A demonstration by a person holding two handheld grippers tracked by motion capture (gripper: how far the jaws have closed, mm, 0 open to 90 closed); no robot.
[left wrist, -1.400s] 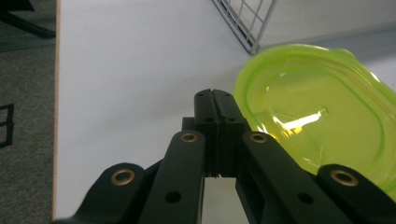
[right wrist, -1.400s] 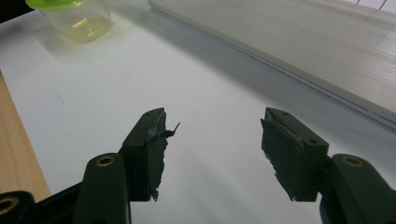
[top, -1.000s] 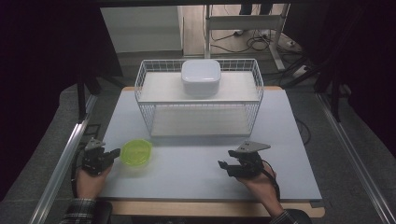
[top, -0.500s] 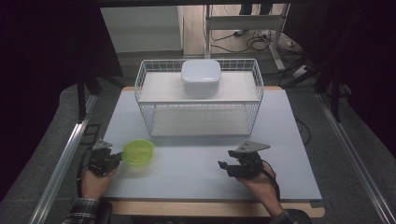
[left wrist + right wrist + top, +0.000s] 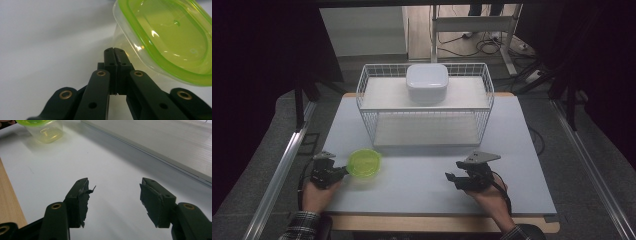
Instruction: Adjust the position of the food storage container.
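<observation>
While the high view shows the left gripper (image 5: 343, 170) at the edge of the green-lidded tub (image 5: 364, 163) on the table's (image 5: 422, 180) near left, its own view shows the jaws clenched on the clear plastic wall. The right gripper (image 5: 113, 195) gapes empty.

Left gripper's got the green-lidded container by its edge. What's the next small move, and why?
Probably lift it slightly toward the wire rack. The left gripper is shut on the container, which sits tilted; the right gripper waits open, holding nothing.
</observation>
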